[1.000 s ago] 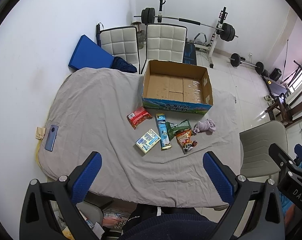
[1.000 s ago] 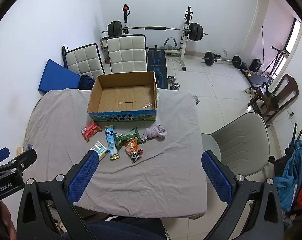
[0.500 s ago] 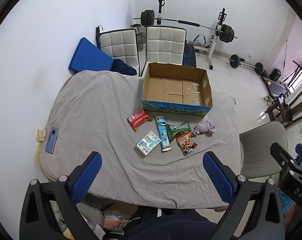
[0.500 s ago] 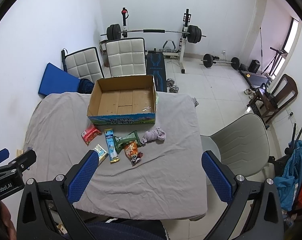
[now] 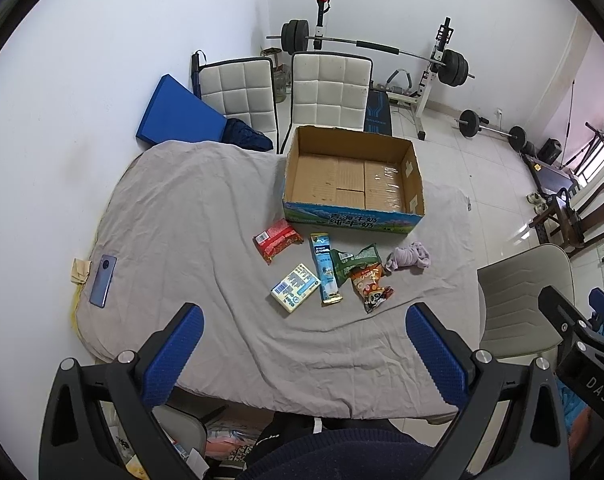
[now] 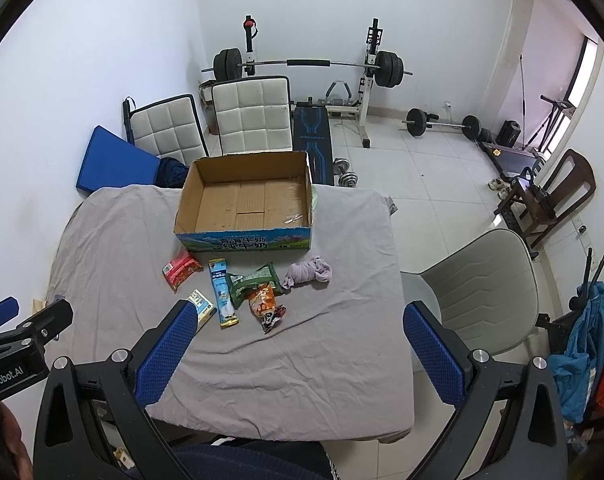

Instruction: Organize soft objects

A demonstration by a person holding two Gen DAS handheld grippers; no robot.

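An open, empty cardboard box (image 5: 354, 176) (image 6: 248, 200) stands at the far side of the grey-covered table (image 5: 174, 208) (image 6: 302, 360). In front of it lie a red packet (image 5: 277, 240) (image 6: 181, 270), a pale box with a barcode (image 5: 296, 287) (image 6: 201, 308), a long blue sachet (image 5: 324, 268) (image 6: 222, 292), a green bag (image 5: 354, 262) (image 6: 254, 282), an orange bag (image 5: 370, 286) (image 6: 266, 306) and a crumpled lilac cloth (image 5: 408, 257) (image 6: 308, 272). My left gripper (image 5: 302, 360) and right gripper (image 6: 298, 360) hang high above the near table edge, both open and empty.
A phone (image 5: 102, 275) lies at the table's left edge. Two white padded chairs (image 5: 330, 92) and a blue mat (image 5: 178, 120) stand behind the table, a grey chair (image 6: 482, 280) to its right. A barbell rack (image 6: 310, 64) and weights fill the far floor.
Both views have risen and pulled back slightly, so the table and objects look a little smaller. Nothing on the table has moved, and both grippers stay open.
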